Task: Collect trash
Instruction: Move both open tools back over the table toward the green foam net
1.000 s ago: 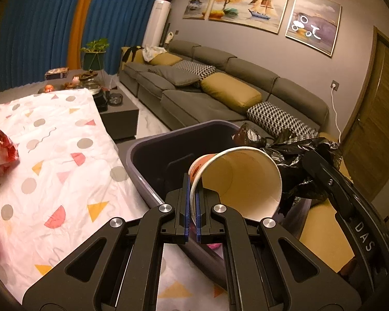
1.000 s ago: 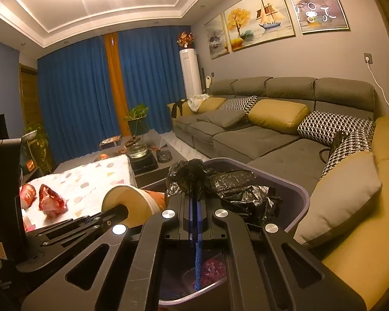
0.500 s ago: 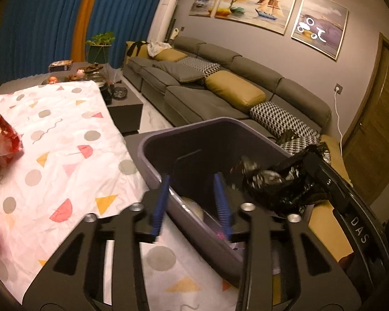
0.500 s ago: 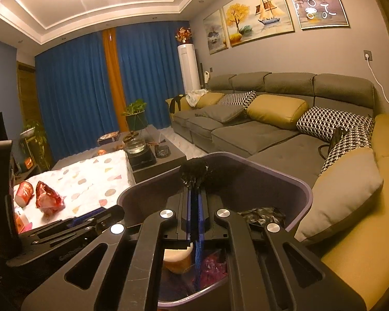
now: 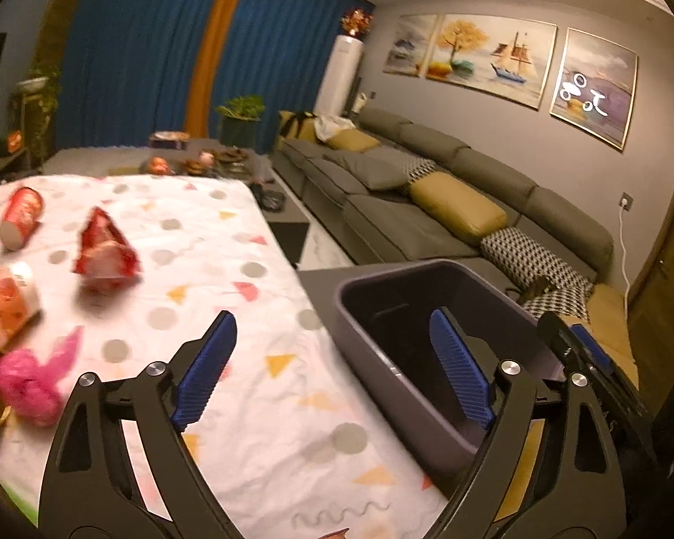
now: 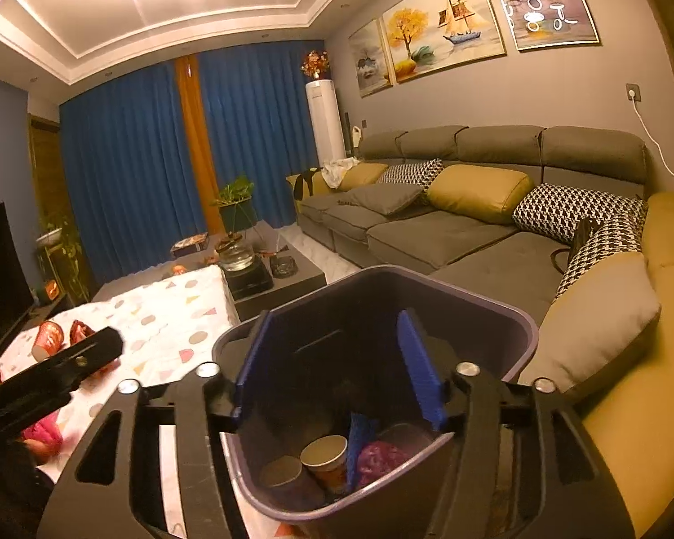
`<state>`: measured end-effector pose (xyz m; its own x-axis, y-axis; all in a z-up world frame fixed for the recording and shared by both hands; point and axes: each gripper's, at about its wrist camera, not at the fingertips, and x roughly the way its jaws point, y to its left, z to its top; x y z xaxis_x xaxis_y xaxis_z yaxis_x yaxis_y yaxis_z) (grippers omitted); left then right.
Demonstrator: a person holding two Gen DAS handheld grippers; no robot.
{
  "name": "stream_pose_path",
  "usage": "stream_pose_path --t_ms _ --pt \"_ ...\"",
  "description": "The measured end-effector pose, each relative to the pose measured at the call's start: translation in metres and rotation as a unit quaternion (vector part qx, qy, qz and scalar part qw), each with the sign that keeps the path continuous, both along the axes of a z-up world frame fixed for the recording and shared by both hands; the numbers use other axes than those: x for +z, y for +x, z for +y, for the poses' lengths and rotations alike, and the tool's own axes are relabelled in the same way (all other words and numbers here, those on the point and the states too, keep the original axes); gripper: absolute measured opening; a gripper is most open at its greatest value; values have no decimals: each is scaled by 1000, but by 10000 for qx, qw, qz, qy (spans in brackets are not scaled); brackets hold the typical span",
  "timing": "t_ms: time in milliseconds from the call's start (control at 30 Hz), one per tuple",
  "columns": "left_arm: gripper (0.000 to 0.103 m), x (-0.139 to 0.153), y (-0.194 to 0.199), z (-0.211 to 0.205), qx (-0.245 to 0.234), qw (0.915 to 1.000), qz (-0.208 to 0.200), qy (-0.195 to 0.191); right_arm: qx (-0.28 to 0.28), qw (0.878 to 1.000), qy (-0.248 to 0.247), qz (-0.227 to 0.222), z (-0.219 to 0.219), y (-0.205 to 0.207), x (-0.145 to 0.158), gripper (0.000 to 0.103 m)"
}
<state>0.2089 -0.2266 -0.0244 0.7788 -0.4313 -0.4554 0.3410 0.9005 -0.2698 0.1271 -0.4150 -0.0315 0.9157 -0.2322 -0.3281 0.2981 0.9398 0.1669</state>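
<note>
A grey trash bin (image 5: 368, 341) (image 6: 523, 328) stands at the table's right edge. Inside it, in the right wrist view, lie paper cups (image 6: 325, 453), a pink crumpled piece (image 6: 379, 456) and dark material. My left gripper (image 5: 332, 368) is open and empty, over the tablecloth beside the bin. My right gripper (image 6: 337, 373) is open and empty above the bin's mouth. On the tablecloth (image 5: 229, 269) lie a red wrapper (image 5: 105, 254), red paper cups (image 5: 20, 218) (image 5: 4, 303) and a pink crumpled bag (image 5: 31, 379).
A grey sofa with yellow and patterned cushions (image 5: 458, 211) (image 6: 476, 193) runs along the right wall. A dark low table with a kettle and dishes (image 6: 256, 269) stands beyond the tablecloth. Blue curtains and a plant (image 5: 240, 117) are at the back.
The left gripper let the paper cup drop into the bin, opened wide and swung left over the table. The right gripper let go of the black bag into the bin and opened.
</note>
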Motion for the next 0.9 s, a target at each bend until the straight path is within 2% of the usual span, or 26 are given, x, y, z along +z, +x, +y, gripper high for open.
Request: stream_pose_path --t_ms 167,300,467,667,900 --pt "91 2 -24 30 288 9993 -139 188 -31 9999 -39 -116 10 -18 7 78" --pt "92 2 -47 61 484 9980 -220 330 68 9997 -79 -224 25 -36 12 83" --pt "93 -4 -77 101 802 9946 -294 585 360 9988 -118 -304 54 -54 15 84" --pt "93 -21 -108 161 1260 9881 -141 872 833 9959 -264 -243 102 -70 7 85" --pt "93 -41 -133 225 1627 9829 155 854 1508 9877 -405 7 167 -79 -10 85"
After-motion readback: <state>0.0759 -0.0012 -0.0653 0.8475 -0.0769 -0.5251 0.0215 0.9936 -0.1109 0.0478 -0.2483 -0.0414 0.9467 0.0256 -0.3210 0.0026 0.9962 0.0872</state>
